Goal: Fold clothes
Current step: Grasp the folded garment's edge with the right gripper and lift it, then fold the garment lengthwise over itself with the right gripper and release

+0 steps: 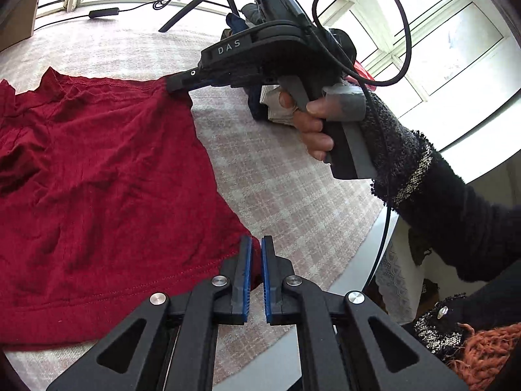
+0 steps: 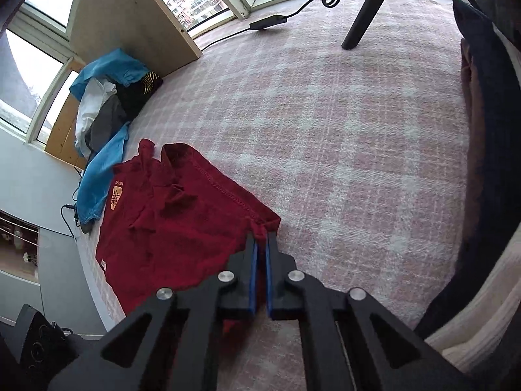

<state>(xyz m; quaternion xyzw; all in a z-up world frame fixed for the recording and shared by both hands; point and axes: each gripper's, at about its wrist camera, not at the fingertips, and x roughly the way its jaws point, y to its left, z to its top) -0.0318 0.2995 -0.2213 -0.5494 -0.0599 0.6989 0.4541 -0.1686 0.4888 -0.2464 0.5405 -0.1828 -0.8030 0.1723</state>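
Note:
A dark red T-shirt point(image 1: 107, 176) lies spread on a pink checked blanket point(image 1: 286, 189). My left gripper point(image 1: 255, 244) is shut on the shirt's near hem corner. In the left wrist view the right gripper point(image 1: 177, 84) pinches the far hem corner, held by a hand in a black sleeve. In the right wrist view my right gripper point(image 2: 261, 239) is shut on a corner of the red shirt point(image 2: 176, 228), which shows an orange print near its far left side and is wrinkled.
A pile of blue, white, grey and black clothes point(image 2: 107, 97) lies at the far left beside a wooden board point(image 2: 130, 16). A tripod leg point(image 2: 368, 9) and a cable with power adapter point(image 2: 268, 21) stand at the back. Folded clothes point(image 1: 260, 104) lie behind the right gripper.

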